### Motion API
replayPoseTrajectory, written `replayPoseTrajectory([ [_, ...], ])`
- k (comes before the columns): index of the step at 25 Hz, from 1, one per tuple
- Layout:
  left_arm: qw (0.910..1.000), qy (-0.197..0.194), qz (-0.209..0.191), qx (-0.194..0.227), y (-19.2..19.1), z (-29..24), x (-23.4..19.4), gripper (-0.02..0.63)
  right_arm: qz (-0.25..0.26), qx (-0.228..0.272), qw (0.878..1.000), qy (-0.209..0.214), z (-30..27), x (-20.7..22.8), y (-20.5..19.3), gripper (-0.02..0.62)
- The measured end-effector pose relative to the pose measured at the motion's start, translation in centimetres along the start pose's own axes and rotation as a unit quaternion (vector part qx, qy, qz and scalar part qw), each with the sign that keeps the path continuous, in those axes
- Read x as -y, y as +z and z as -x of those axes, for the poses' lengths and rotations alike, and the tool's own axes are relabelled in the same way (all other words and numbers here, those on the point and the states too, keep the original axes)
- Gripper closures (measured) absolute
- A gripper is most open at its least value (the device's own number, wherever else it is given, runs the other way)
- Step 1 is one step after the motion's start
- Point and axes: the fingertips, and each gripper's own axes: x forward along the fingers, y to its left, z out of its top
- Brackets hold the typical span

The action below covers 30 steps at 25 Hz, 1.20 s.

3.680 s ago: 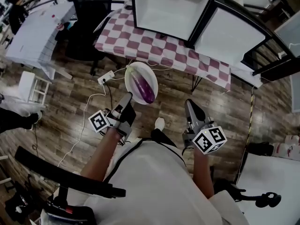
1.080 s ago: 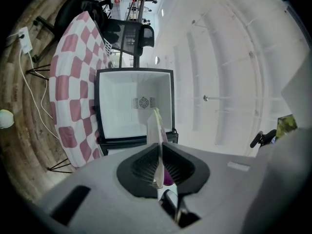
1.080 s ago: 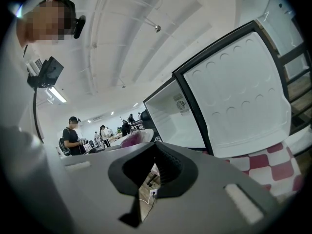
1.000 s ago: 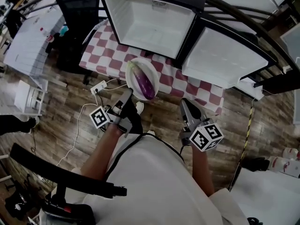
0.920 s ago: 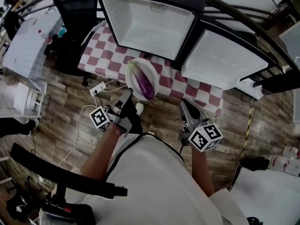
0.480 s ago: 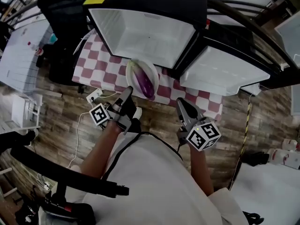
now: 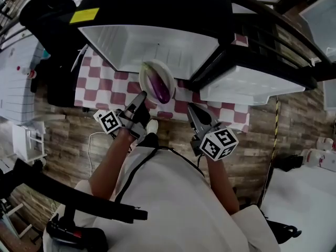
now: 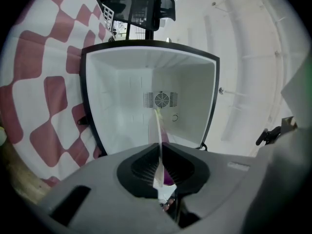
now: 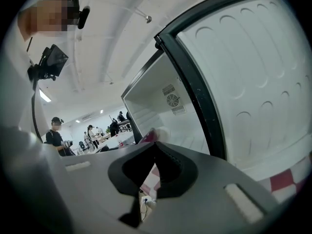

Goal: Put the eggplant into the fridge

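The left gripper (image 8: 161, 173) fills the lower part of the view with its grey body, its jaws closed on the rim of a white plate (image 8: 158, 133). The plate shows edge-on as a thin pale strip running up from the jaws. A sliver of purple eggplant (image 8: 168, 177) shows just right of that strip, down between the dark pads. Ahead stands the open fridge (image 8: 114, 126), a white box with a black frame. A round vent (image 8: 161, 100) sits in the middle of its back wall. The plate's far edge lines up just below the vent. A red-and-white checked cloth (image 8: 41, 96) spreads at the left. A black chair (image 8: 141, 6) stands beyond the fridge at the top.
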Motion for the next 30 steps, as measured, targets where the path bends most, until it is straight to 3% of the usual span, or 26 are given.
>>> replayPoseTrajectory([
  [17, 0.9961, -0.002, 0.016, -0.087, 4.3, -7.4, -5.9, 0.58, 0.016, 0.004, 0.998, -0.06, -7.9, 1.9, 0.3, 0.589],
  [30, 0.989, -0.003, 0.025, -0.146, 5.5, -11.2, -9.5, 0.58, 0.003, -0.001, 0.994, -0.112, -8.8, 2.8, -0.4, 0.589],
])
